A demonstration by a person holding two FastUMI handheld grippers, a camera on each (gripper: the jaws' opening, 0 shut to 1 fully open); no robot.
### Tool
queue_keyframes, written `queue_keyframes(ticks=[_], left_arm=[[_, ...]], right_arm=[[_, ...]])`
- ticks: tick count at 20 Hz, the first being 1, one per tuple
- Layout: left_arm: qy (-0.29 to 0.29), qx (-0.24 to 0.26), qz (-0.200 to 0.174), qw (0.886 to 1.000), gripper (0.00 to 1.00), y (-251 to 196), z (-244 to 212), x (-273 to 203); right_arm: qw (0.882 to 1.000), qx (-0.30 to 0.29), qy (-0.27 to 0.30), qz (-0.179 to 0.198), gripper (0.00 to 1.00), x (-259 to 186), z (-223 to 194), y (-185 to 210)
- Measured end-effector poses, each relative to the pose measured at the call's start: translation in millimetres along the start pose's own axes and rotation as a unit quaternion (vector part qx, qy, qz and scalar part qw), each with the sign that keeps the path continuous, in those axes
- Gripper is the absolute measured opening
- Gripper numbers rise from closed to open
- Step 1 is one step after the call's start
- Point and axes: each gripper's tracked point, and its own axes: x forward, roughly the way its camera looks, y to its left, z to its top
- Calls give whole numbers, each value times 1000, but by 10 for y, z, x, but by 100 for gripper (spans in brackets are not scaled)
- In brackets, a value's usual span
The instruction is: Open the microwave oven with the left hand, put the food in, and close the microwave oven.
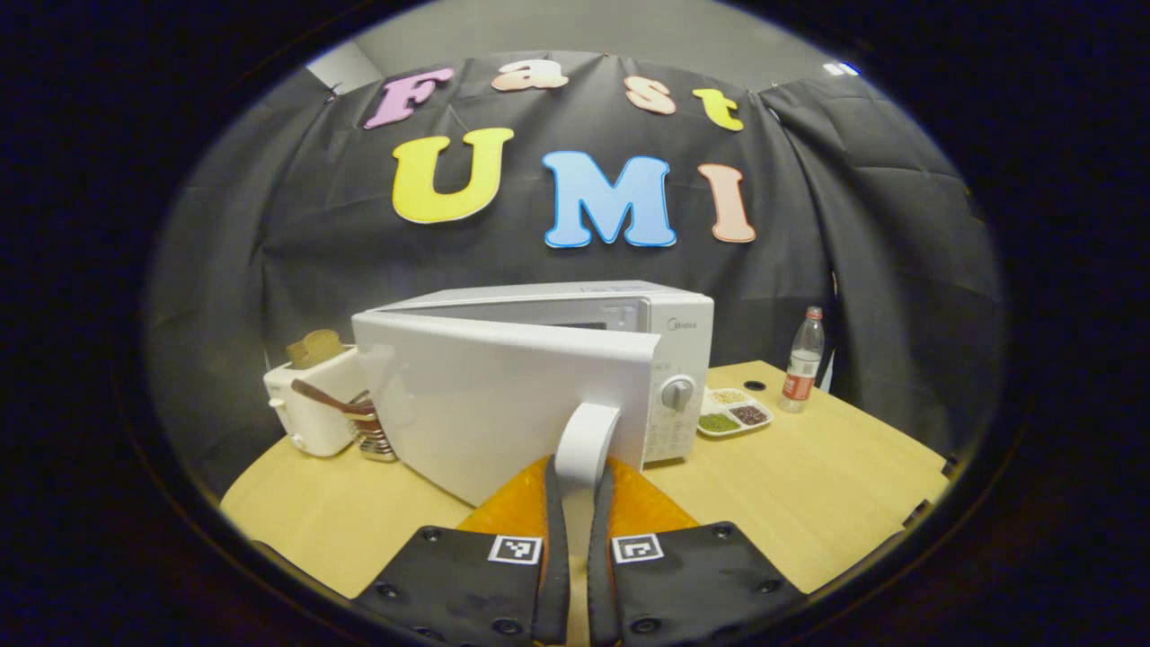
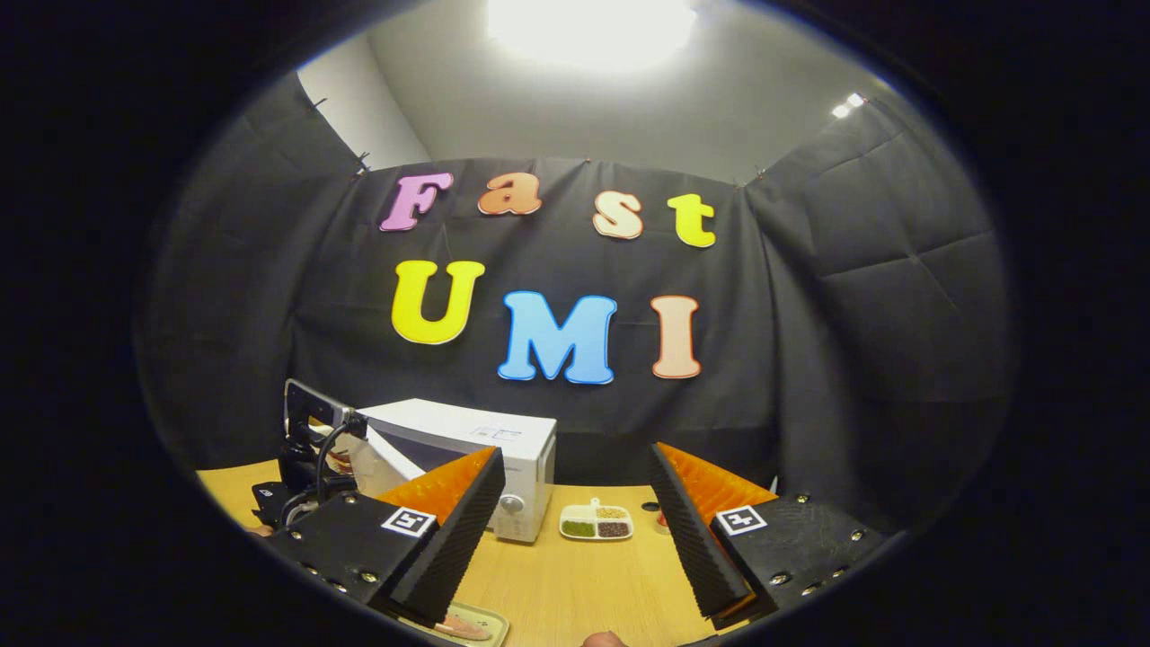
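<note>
In the left gripper view, my left tool (image 1: 575, 530) is clenching the curved white handle (image 1: 586, 440) of the white box-shaped microwave oven (image 1: 629, 314), both fingers pressing on it from either side, and the white door (image 1: 485, 395) is standing partly swung out from the oven body. The oven is sitting on the pale wooden desk (image 1: 809, 485), with a white toaster (image 1: 310, 409) holding a slice of bread just beside its left side, a white divided dish of grains (image 1: 732, 413) near its right side, and a clear plastic bottle with a red label (image 1: 802, 361) beyond that dish. In the right gripper view, my right tool (image 2: 575, 530) is hanging released, its fingers spread wide apart with nothing between them, above the desk (image 2: 575, 575). Under its left finger, a pale tray with a piece of food (image 2: 458, 624) is lying at the near edge of the desk, well apart from the oven (image 2: 476, 440). My left tool (image 2: 310, 458) is showing farther off at the oven's door.
</note>
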Motion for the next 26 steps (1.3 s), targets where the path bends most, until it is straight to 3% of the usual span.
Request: queue_keyframes(ticks=[5, 10, 18, 21, 26], left_arm=[[4, -1, 55, 998, 15, 474, -136, -466], [6, -6, 105, 994, 15, 926, -249, -807], [11, -12, 145, 989, 16, 1503, -367, -1107], [15, -24, 142, 989, 17, 1595, -381, -1156], [11, -7, 158, 987, 28, 1612, -397, -1486]], right_arm=[[998, 12, 0, 66, 98, 85, -30, 364], [994, 17, -1, 108, 98, 118, -44, 642], [990, 29, 1, 139, 98, 215, -111, 978], [988, 26, 5, 154, 97, 229, -159, 1093], [981, 14, 24, 191, 98, 194, -336, 1235]])
